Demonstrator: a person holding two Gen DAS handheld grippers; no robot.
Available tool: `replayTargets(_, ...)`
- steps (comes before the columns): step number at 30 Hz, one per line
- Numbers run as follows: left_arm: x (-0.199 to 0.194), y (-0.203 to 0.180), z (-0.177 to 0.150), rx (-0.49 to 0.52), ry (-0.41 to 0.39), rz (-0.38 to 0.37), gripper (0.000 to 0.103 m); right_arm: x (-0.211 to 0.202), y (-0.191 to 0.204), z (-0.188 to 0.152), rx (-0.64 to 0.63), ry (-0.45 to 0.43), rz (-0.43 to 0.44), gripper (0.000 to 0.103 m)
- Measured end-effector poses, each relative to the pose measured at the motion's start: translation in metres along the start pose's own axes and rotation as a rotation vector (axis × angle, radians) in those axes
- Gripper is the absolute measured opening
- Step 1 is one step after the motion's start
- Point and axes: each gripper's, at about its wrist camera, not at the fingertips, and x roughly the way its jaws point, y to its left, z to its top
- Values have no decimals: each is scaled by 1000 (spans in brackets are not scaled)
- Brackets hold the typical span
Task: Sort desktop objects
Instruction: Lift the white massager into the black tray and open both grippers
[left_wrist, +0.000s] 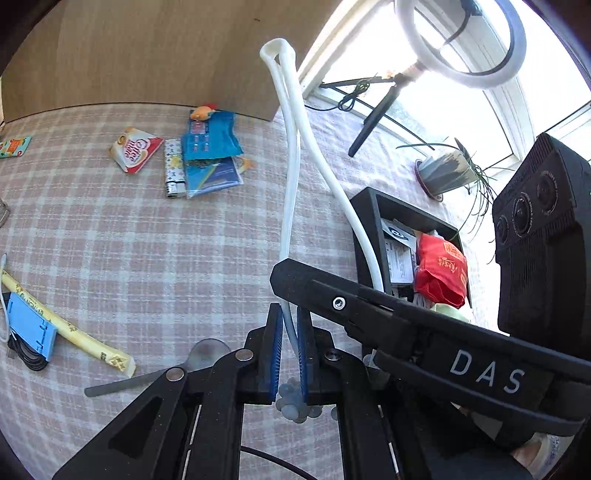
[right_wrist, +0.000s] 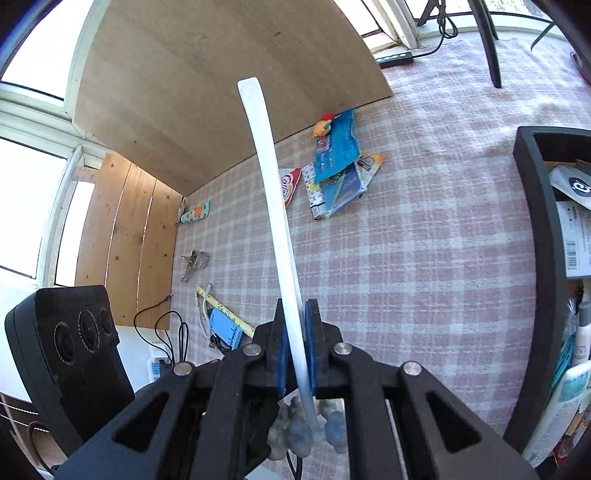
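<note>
I have both grippers on one white strap; left gripper jaws pinched on its two strands at lower centre; right gripper jaws clamped on the single band, centre frame; black bin at right; I'd judge: move both together, lower the loop in first.

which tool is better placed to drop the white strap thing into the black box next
Left, probably. The left tool is shut on the white looped strap, and the black box sits right beside it. The right tool also grips a white strip, with the box off at its view's edge.
</note>
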Motion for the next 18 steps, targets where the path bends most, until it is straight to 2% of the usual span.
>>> replayTargets(12,48,-138,-53,209,129,-98,6,-114,-125,-55,171,-118,-86,9)
replayTargets(18,58,-182,-77,288,148,-94,6,-146,-164,-74,220,-131,-135,9)
